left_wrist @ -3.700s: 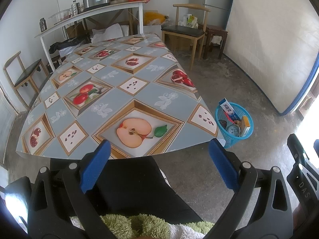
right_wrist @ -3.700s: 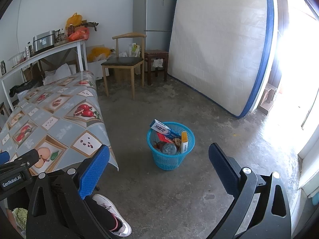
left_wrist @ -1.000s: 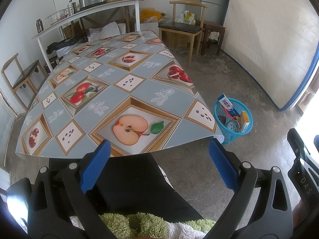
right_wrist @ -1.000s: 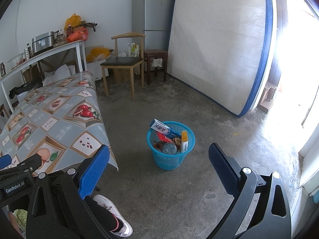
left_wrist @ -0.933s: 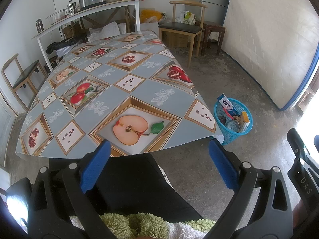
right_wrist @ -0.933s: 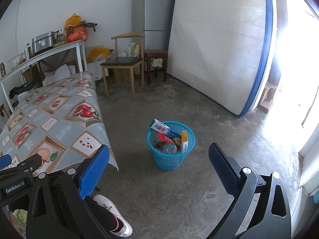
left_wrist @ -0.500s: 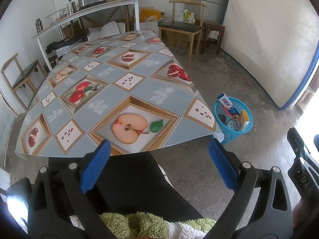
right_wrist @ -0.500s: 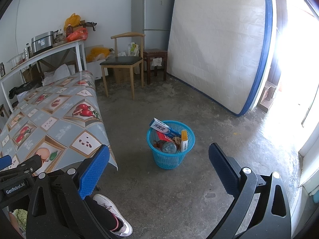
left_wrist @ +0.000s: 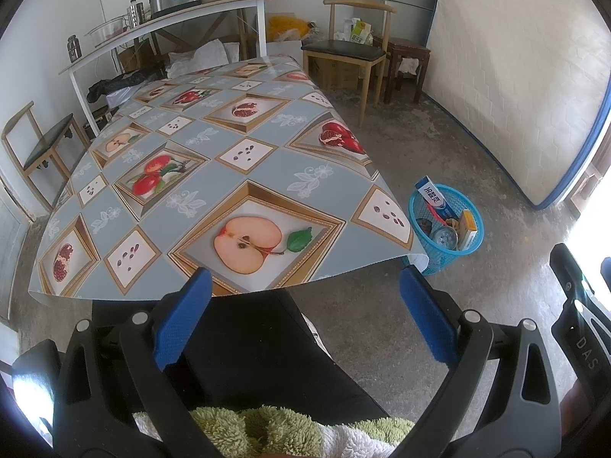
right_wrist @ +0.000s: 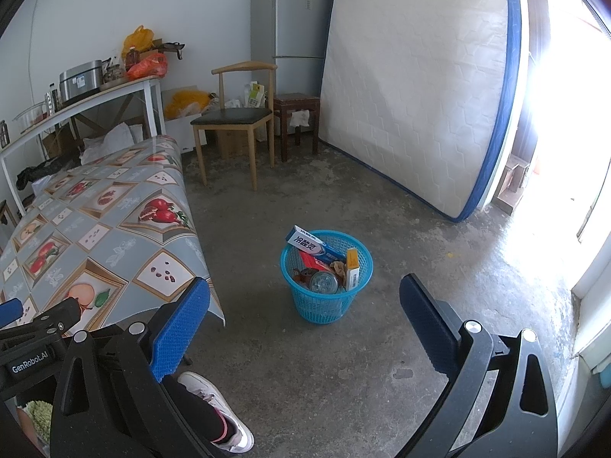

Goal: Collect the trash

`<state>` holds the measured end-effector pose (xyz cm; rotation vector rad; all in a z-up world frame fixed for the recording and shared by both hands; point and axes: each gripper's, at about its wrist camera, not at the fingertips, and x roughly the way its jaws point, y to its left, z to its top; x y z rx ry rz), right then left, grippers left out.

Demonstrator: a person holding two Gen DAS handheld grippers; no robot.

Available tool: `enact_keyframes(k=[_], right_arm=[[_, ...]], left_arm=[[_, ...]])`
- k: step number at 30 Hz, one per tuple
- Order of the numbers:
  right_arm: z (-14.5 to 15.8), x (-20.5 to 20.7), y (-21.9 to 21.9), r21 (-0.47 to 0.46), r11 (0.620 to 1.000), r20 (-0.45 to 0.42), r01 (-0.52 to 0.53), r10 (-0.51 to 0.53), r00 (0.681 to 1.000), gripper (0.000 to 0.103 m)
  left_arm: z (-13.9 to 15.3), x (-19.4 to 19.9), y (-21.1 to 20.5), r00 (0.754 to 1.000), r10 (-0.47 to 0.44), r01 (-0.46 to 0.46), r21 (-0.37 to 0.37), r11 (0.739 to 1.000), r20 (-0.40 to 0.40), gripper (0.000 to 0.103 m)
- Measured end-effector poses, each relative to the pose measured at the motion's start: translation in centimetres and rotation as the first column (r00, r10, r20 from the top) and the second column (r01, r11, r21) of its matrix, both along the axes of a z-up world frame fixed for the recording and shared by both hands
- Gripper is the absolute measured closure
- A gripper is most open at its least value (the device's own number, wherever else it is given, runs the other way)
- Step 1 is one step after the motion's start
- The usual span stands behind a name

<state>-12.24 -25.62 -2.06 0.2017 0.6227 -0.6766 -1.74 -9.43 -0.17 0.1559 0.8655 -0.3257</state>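
Left gripper (left_wrist: pixel 301 316) and right gripper (right_wrist: pixel 303 322) spread wide, empty, barely shifted, basket (right_wrist: pixel 326 305) unmoved beside table (left_wrist: pixel 214 175)

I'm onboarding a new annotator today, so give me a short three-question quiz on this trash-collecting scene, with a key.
1. True or false: the blue basket stands on the tablecloth.
2. Multiple choice: the right gripper is A) shut on a box, B) open and empty, C) out of view.
3. Fill in: the long toothpaste box juts over the basket's ____.

Key
1. False: it stands on the concrete floor, beside the table.
2. B; the left gripper is open and empty too.
3. Rim; the yellow box and the can sit inside.
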Motion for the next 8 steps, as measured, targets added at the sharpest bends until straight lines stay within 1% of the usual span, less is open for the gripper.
enact_keyframes(k=[8], right_arm=[[0.01, -0.02, -0.02, 0.0, 1.0, 0.0, 0.001, -0.001, 1.0, 0.006]], left_arm=[[-0.56, -0.34, -0.22, 1.0, -0.003, 0.003, 0.001, 1.0, -0.006, 0.008]])
